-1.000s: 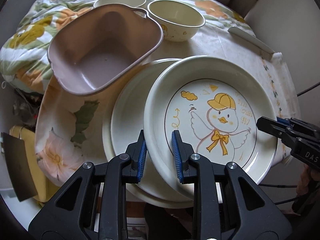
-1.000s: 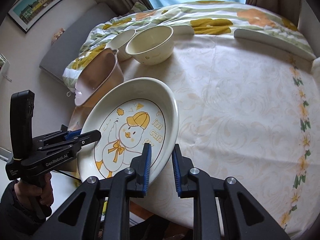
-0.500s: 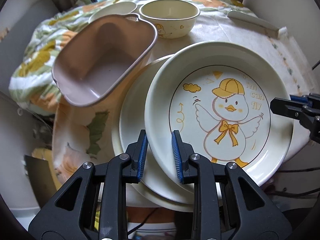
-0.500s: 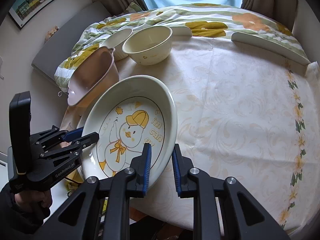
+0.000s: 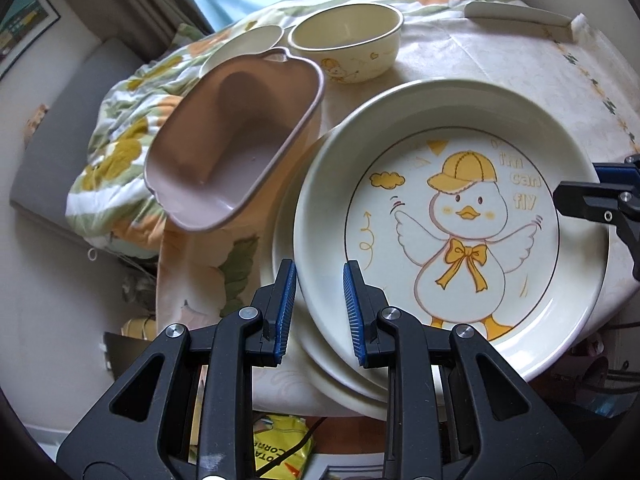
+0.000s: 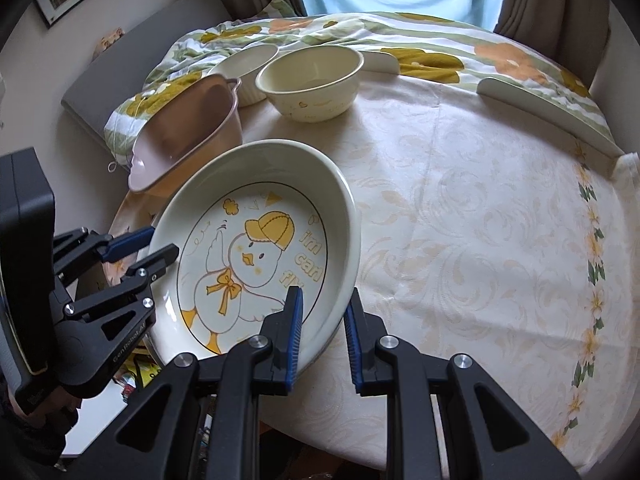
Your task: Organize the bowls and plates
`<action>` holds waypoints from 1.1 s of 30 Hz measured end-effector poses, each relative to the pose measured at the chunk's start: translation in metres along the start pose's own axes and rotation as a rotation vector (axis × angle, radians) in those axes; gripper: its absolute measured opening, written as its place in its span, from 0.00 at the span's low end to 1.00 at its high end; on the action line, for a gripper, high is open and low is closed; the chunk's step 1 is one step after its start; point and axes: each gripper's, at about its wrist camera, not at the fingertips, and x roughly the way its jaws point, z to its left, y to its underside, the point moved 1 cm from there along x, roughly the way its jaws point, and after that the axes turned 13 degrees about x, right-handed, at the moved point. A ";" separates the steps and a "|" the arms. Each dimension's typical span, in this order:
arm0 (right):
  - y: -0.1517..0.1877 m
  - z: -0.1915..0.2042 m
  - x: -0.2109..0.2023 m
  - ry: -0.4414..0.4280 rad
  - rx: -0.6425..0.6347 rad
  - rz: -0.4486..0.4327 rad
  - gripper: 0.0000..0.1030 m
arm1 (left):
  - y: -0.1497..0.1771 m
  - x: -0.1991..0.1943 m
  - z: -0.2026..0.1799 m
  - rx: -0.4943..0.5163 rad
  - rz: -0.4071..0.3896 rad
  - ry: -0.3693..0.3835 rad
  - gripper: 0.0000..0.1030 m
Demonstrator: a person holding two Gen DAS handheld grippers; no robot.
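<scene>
Both the left tongs (image 5: 320, 300) and the right tongs (image 6: 322, 332) are clenched on opposite rims of the duck plate (image 5: 452, 216), held between them above a plain plate (image 5: 288, 232) on the bench (image 6: 460, 200).

Plain plate (image 5: 292, 216) mostly hidden beneath the duck plate (image 5: 452, 224); small bowl (image 5: 240, 46) half behind the pink basin (image 5: 236, 136).
</scene>
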 end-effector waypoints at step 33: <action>0.000 -0.027 -0.022 -0.079 0.090 -0.021 0.29 | -0.008 -0.034 -0.007 -0.078 -0.009 -0.029 0.83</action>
